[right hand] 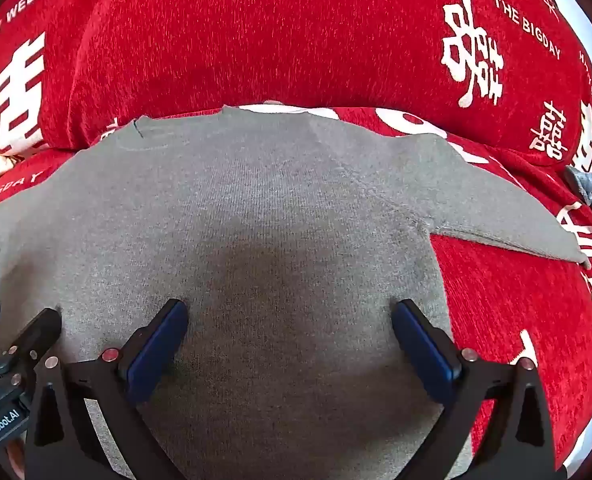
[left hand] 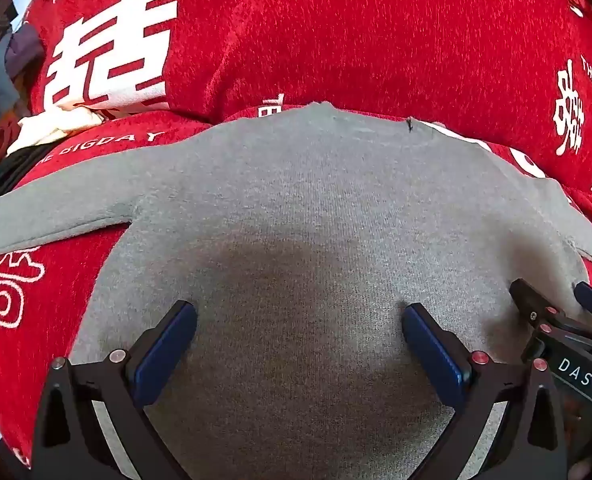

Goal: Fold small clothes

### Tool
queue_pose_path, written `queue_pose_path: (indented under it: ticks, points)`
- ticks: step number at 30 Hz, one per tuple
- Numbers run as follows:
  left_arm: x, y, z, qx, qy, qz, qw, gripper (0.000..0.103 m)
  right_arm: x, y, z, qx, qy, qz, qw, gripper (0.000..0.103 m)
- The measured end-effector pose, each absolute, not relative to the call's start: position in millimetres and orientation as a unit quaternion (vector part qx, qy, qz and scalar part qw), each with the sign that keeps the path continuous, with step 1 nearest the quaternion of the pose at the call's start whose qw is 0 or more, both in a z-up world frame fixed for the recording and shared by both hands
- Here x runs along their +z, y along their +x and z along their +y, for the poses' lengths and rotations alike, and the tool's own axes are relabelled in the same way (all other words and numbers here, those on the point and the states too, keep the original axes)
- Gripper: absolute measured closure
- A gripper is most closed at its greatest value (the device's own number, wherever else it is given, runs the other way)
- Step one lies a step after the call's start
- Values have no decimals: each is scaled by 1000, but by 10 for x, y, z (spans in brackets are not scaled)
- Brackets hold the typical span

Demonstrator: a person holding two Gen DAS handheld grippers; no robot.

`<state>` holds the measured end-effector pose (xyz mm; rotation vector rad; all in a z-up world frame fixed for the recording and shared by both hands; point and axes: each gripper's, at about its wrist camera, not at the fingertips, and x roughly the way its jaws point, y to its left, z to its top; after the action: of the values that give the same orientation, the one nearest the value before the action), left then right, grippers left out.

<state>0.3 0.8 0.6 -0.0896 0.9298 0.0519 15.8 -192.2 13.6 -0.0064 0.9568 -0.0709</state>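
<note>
A small grey knit sweater (left hand: 296,208) lies flat on a red cover, neck away from me and both sleeves spread out. It also shows in the right wrist view (right hand: 280,200). My left gripper (left hand: 299,320) is open just above the sweater's lower body, left of centre. My right gripper (right hand: 290,316) is open above the lower body near the sweater's right side edge. Each gripper shows at the edge of the other's view: the right gripper (left hand: 555,300) and the left gripper (right hand: 20,320). Neither holds anything.
The red cover (left hand: 335,32) with white characters and lettering rises into a cushion behind the sweater. Other clothes lie at the far left (left hand: 52,124). A grey-blue cloth (right hand: 591,192) lies at the right edge.
</note>
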Motion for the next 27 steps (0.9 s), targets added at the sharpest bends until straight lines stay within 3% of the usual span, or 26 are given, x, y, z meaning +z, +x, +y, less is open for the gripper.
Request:
queue_pose_path:
  ticks: [27]
  points:
    - [-30, -17, -3, 31, -42, 439, 897, 0, 215, 170, -1948, -33, -1, 459, 888, 1]
